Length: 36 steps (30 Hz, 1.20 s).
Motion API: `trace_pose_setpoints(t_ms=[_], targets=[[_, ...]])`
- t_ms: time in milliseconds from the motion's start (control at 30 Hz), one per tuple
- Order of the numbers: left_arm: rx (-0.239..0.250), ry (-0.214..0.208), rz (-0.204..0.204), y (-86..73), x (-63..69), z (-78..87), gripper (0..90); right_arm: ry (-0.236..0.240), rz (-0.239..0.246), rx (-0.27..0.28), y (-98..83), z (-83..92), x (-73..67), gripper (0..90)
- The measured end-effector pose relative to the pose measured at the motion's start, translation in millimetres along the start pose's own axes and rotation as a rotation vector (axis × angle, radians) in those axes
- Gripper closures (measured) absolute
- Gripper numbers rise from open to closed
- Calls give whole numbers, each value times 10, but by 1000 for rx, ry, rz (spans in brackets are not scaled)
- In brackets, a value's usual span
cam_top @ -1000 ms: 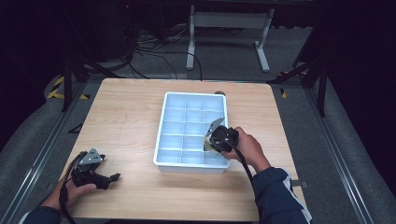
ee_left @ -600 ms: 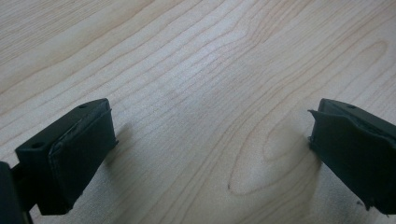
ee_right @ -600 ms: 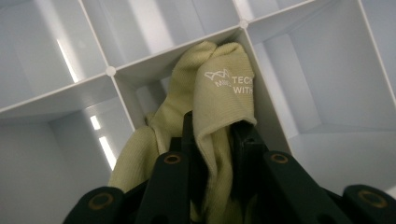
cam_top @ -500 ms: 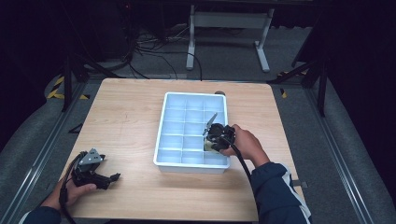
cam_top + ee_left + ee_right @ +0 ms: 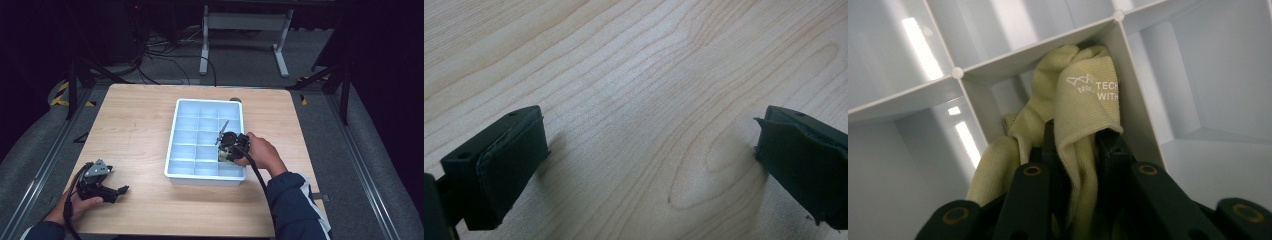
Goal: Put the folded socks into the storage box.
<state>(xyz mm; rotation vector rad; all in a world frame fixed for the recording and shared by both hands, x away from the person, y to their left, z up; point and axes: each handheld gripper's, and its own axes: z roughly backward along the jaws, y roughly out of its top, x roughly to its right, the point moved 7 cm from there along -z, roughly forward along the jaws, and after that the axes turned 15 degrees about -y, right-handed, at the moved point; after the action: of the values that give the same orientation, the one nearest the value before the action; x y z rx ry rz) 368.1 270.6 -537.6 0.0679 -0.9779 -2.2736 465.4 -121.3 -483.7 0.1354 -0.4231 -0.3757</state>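
Cloth (image 5: 1073, 115) sits pinched in the right gripper (image 5: 1075, 150) fingers, now lower inside the tray (image 5: 172, 160). Left gripper (image 5: 107, 190) stays spread on the desk (image 5: 135, 115).

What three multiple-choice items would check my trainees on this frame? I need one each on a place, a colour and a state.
1. Where do the left tongs rest?
A. on the table
B. in the tray
C. on the floor

2. What colour is the cloth?
A. red
B. pale yellow-green
C. black

3. How are the right tongs?
A. wide open
B. shut on the cloth
C. shut on nothing

Key: 1 A, wood grain lies under its jaws. 2 B, seen in the right gripper view. 3 B, the cloth is pinched between the jaws, inside a compartment of the tray.
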Motion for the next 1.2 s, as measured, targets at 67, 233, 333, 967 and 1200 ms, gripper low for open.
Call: trace_pose_setpoints(t_ms=[67,233,333,967,1200], targets=[[0,0,0,0,0,0,4,3,-3,-2,1,-2,-1,779],[0,0,0,0,0,0,4,3,-5,-11,8,-9,0,774],[0,0,0,0,0,0,4,5,-12,-4,6,-7,4,772],[-2,2,-4,-1,-4,6,5,-44,-35,-1,11,2,16,688],[-3,0,-3,-2,-2,7,5,-50,-47,5,7,14,24,676]])
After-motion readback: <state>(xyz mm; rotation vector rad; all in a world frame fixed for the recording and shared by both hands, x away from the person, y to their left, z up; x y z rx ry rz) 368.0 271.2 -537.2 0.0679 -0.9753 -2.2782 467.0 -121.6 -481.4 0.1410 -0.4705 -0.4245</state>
